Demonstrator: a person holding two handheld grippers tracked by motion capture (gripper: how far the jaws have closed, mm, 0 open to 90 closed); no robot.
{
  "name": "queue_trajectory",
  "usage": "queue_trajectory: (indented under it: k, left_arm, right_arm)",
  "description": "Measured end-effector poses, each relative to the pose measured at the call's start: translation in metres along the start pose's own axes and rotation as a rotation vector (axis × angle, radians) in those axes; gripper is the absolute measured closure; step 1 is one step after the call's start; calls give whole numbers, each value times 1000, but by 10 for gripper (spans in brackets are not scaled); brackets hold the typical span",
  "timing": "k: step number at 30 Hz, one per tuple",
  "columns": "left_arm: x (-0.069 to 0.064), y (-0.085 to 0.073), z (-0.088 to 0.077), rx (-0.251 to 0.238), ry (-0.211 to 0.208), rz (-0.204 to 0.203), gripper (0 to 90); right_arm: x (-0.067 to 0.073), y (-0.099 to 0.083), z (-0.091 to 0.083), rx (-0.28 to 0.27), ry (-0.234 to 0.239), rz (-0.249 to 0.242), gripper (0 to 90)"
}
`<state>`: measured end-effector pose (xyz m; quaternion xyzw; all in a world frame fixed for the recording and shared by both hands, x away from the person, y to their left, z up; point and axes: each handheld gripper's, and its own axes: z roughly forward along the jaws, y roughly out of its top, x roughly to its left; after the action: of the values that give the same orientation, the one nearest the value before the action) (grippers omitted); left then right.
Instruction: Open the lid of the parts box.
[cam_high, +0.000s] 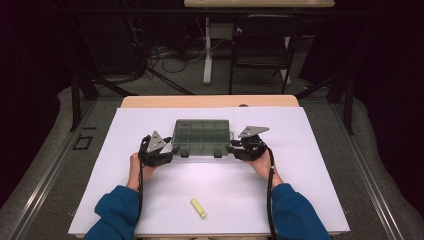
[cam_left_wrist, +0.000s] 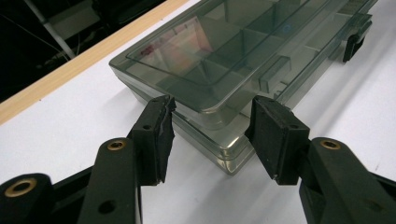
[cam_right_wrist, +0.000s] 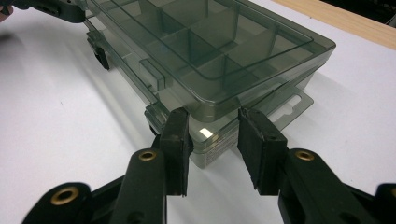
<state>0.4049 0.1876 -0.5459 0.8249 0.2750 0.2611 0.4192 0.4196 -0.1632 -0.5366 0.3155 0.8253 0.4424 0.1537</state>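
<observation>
A smoky clear plastic box (cam_high: 202, 136) with inner dividers and a closed lid lies flat in the middle of the white board (cam_high: 310, 200) that covers the table, just above the centre of the high view. The left gripper (cam_high: 172, 150) sits at the box's lower left corner and the right gripper (cam_high: 231, 147) at its lower right corner, each held by a hand coming in from the bottom of the frame. In the left gripper view the box (cam_left_wrist: 243, 51) fills the upper half, and its near corner pokes into the gap between the two black jaws, which stand apart on either side of it; whether they touch it I cannot tell. The right gripper view has the box (cam_right_wrist: 205, 51) the same way, its corner between spread jaws. A small yellow stick (cam_high: 198, 208) lies alone near the bottom centre of the high view, well apart from the box.
</observation>
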Motion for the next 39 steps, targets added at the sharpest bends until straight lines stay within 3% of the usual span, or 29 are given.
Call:
queue_trajectory:
  k: [11, 14, 23, 39]
  left_arm:
    - [-3, -1, 0, -36, 44, 27, 508]
    - [-3, -1, 0, -39, 48, 27, 510]
    - [-3, -1, 0, -47, 47, 25, 512]
    - [-2, 0, -2, -58, 56, 29, 512]
  right_arm:
    - [0, 1, -2, -7, -6, -9, 635]
    - [0, 1, -1, 10, -44, -25, 592]
    - [8, 3, 0, -9, -90, -80, 573]
    - [11, 6, -2, -37, -105, -112, 591]
